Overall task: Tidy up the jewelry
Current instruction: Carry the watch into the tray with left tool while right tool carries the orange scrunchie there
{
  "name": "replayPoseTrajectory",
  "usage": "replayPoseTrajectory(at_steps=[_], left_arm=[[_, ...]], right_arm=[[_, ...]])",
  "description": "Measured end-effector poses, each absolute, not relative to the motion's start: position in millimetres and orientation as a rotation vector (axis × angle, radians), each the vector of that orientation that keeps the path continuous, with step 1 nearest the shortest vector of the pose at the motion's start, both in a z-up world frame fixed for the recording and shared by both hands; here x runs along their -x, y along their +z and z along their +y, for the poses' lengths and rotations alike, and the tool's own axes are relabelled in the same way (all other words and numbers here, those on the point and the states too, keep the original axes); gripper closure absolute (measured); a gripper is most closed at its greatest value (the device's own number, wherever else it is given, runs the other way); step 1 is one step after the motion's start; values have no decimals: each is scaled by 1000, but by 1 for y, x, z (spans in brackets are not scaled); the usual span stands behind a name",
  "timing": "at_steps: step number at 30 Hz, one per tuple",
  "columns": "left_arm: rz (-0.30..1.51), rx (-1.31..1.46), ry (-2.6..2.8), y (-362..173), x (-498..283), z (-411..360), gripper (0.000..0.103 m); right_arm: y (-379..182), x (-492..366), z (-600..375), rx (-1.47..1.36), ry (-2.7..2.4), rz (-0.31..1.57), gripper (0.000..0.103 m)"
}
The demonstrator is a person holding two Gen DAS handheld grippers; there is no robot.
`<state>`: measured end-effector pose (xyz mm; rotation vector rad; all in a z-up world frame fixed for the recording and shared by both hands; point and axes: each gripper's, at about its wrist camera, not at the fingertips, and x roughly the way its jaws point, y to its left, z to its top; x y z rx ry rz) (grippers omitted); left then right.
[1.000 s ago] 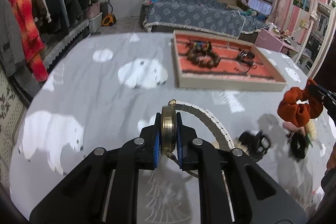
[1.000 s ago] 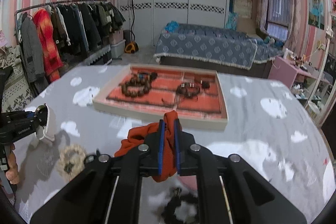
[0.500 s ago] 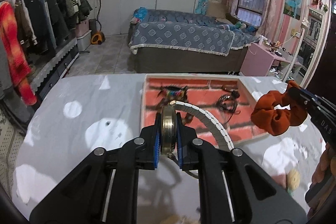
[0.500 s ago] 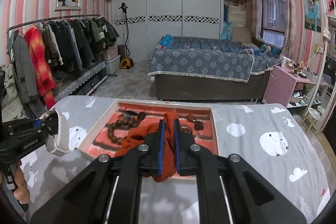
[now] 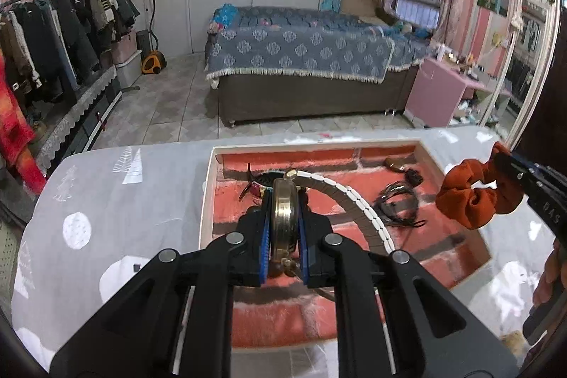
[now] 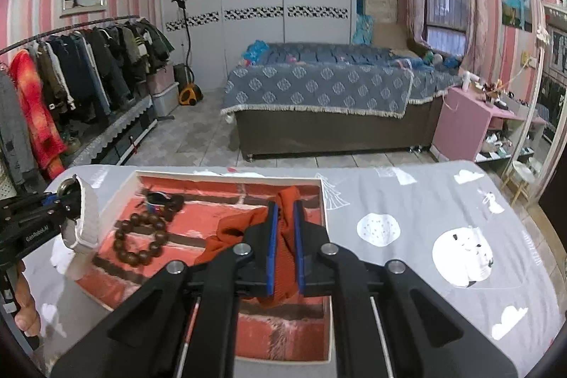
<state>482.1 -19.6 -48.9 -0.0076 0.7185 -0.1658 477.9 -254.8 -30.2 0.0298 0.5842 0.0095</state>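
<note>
Left gripper (image 5: 284,229) fingers clamped on a gold-cased wristwatch (image 5: 283,218) above the jewelry tray (image 5: 207,197), white link band arcing to 3 o'clock, right gripper (image 6: 283,247) fingers pinching a rust-orange scrunchie (image 6: 283,257) over the tray's right half, wooden bead bracelet (image 6: 140,238) at 9 o'clock, grey patterned desk (image 6: 407,201) beneath.

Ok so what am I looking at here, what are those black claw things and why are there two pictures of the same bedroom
There is no robot here: a person holds a pair of hand tongs in each hand, and each pair carries a wide-angle camera looking along its fingers. So you get two pictures of one moment.

The left tongs are shut on a gold watch with a pale band. The right tongs are shut on an orange scrunchie. Each pair also shows at the edge of the other's picture.

Both hang over a shallow tray with a brick-pattern lining, on a grey table. In the tray lie a brown bead bracelet and some dark cords.
</note>
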Motion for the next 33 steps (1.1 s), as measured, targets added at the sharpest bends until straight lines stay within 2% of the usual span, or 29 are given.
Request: replayPoseTrajectory(at_steps=[11, 33], left_arm=[[830, 19, -134, -105, -517, -13, 92], [846, -25, -125, -125, -521, -20, 90]], right_arm=[[-71, -500, -252, 15, -48, 626, 94], [-116, -521, -247, 27, -41, 740, 94]])
